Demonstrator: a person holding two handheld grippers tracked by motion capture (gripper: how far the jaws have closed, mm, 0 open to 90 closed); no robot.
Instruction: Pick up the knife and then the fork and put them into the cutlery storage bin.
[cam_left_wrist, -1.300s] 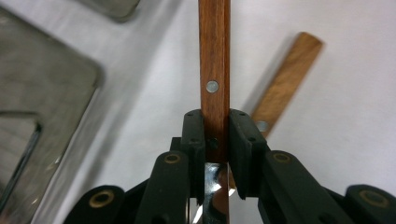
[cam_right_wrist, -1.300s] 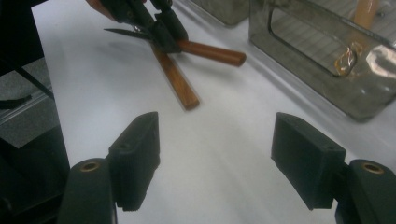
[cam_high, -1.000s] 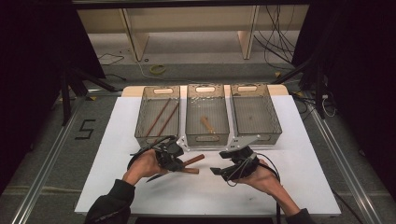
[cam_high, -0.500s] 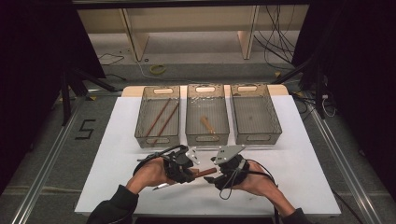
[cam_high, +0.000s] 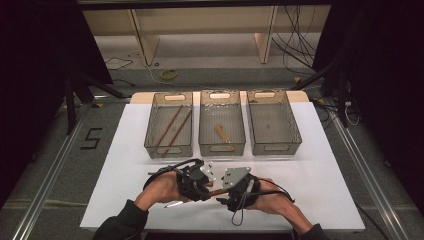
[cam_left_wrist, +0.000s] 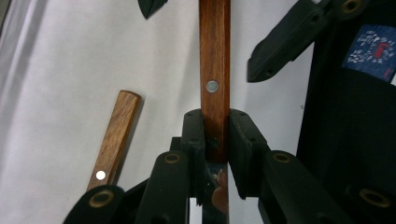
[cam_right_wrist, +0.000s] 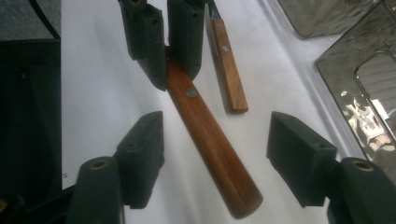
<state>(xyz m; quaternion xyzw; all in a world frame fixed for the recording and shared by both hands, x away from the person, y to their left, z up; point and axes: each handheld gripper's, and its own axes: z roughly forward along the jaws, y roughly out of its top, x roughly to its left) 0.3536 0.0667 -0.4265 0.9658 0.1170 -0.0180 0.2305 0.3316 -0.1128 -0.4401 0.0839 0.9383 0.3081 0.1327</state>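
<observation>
wooden knife handle (cam_right_wrist: 212, 144) clamped in left gripper (cam_left_wrist: 215, 140) at the blade end, free end offered; right gripper (cam_right_wrist: 215, 158) jaws apart around it, just been closing for handover.

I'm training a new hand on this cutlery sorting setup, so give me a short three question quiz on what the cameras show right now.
1. True or false: the left gripper is shut on the wooden-handled knife.
2. Multiple choice: the right gripper is A) clamped on the handle, B) open with the handle end between its jaws, C) inside a bin.
3. Which of the three bins holds the two long sticks?

Key
1. True: its pads pinch the knife where handle meets blade.
2. B: the jaws have just been closing, but do not touch the wood.
3. The left bin; the middle bin holds one short wooden piece.
</observation>
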